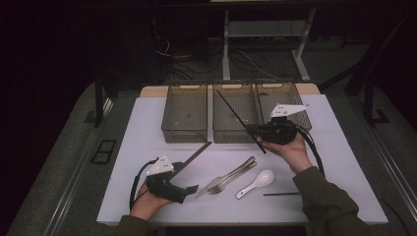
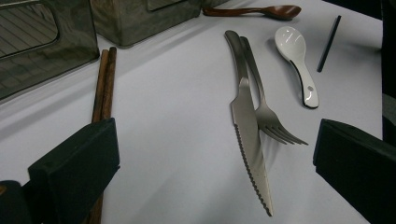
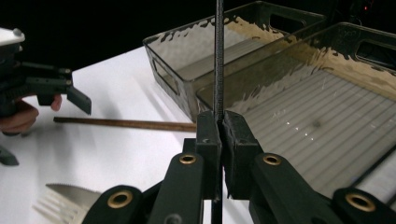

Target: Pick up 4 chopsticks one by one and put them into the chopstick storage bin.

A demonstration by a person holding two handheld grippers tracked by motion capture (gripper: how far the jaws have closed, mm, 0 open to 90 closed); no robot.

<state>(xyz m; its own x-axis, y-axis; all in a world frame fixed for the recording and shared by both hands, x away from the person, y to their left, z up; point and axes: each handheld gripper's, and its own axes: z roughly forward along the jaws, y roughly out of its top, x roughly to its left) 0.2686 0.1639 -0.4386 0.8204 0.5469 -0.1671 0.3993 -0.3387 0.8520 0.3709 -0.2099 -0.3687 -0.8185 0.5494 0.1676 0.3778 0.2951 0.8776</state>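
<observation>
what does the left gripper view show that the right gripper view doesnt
Left gripper view alone: the white spoon, a dark wooden spoon, a loose black chopstick.
Right gripper view alone: the right gripper shut on a black chopstick, and the left gripper.
Both: wooden chopsticks, knife, fork, bins.

This looks like a lab or recording room, not a home. A white rectangular surface point(image 1: 147, 128) stands in a dark room on grey carpet floor point(image 1: 59, 162). Behind it, loose black cables point(image 1: 182, 61) trail around the white metal legs of a desk frame point(image 1: 226, 49). Three clear smoky plastic bins point(image 1: 185, 113) sit in a neat row at the far edge.
</observation>
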